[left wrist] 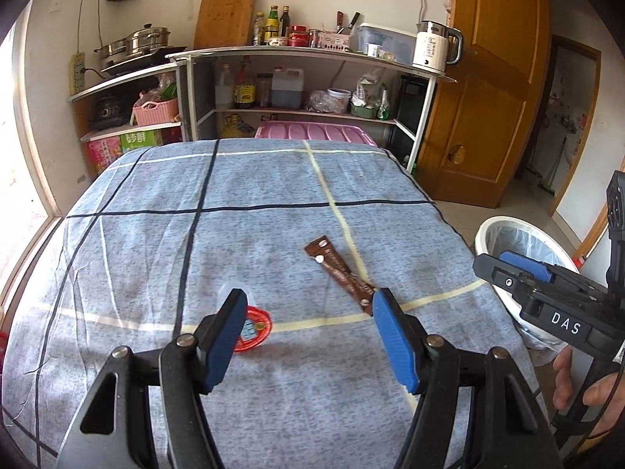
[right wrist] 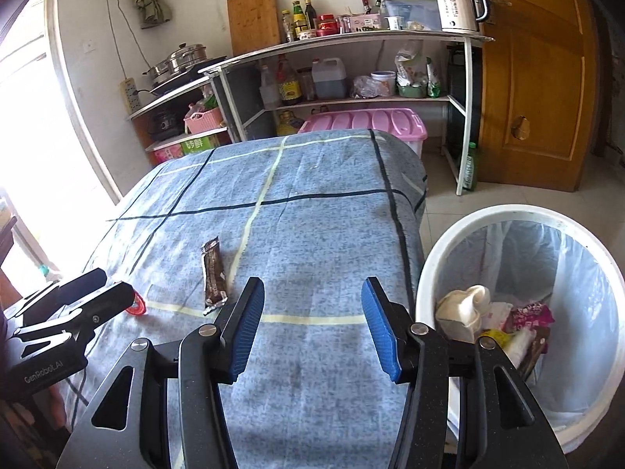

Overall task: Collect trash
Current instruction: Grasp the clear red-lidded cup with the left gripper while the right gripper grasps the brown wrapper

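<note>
A brown snack wrapper (left wrist: 339,270) lies on the blue checked cloth of the table (left wrist: 254,234), just ahead of my left gripper's right finger; the right wrist view shows it too (right wrist: 213,277). A red round lid (left wrist: 256,328) lies by the left gripper's left finger, partly hidden behind it; its edge shows in the right wrist view (right wrist: 137,305). My left gripper (left wrist: 310,305) is open and empty above the cloth. My right gripper (right wrist: 310,293) is open and empty near the table's right edge, beside the white bin (right wrist: 461,242). It also appears in the left wrist view (left wrist: 511,269), over the bin (left wrist: 508,222).
The bin stands on the floor right of the table, lined with a clear bag and holding paper and wrappers (right wrist: 496,320). Behind the table stand shelves (left wrist: 312,78) with bottles and pots, a pink box (right wrist: 363,123) and a wooden door (right wrist: 535,78).
</note>
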`<state>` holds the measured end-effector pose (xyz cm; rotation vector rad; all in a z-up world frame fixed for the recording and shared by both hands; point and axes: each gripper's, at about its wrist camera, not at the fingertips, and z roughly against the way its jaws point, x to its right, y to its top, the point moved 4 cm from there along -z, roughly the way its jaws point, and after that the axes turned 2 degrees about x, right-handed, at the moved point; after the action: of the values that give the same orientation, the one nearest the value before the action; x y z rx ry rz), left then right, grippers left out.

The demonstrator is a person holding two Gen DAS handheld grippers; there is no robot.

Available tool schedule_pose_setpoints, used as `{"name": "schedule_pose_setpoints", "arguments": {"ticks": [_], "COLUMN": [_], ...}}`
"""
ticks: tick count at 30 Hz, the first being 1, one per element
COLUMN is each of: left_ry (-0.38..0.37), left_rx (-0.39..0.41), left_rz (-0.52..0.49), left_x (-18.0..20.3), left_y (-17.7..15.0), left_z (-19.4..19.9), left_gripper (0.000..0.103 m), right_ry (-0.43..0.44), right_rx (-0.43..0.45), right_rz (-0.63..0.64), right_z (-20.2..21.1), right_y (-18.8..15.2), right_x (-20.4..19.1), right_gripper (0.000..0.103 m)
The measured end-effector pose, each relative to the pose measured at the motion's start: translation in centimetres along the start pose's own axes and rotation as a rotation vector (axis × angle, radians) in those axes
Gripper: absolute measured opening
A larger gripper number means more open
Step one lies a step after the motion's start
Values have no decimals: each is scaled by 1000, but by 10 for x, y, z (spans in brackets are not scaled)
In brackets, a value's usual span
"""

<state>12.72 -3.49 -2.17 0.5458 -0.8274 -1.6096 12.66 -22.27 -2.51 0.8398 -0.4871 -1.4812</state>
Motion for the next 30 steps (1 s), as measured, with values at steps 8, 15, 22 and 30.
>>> {"name": "schedule_pose_setpoints", "arguments": {"ticks": [8,15,22,30], "left_ry": [35,38,25,1], "left_rx": [-28,-77,-107,-118], "left_rz": [60,99,122,146], "left_x": [-34,-52,-57,-60], "left_y": [-11,-22,-23,-24], "left_z": [-4,-19,-35,-45], "left_gripper": [71,72,72,72], "right_ry": [57,64,91,117], "right_rx": [-55,-106,-146,-183], "right_rz": [65,141,159,169], "right_z": [-34,-64,-82,-95], "right_y": [1,0,-5,-7], "right_x": [-33,-57,-66,-73], "right_gripper": [55,56,56,56]}}
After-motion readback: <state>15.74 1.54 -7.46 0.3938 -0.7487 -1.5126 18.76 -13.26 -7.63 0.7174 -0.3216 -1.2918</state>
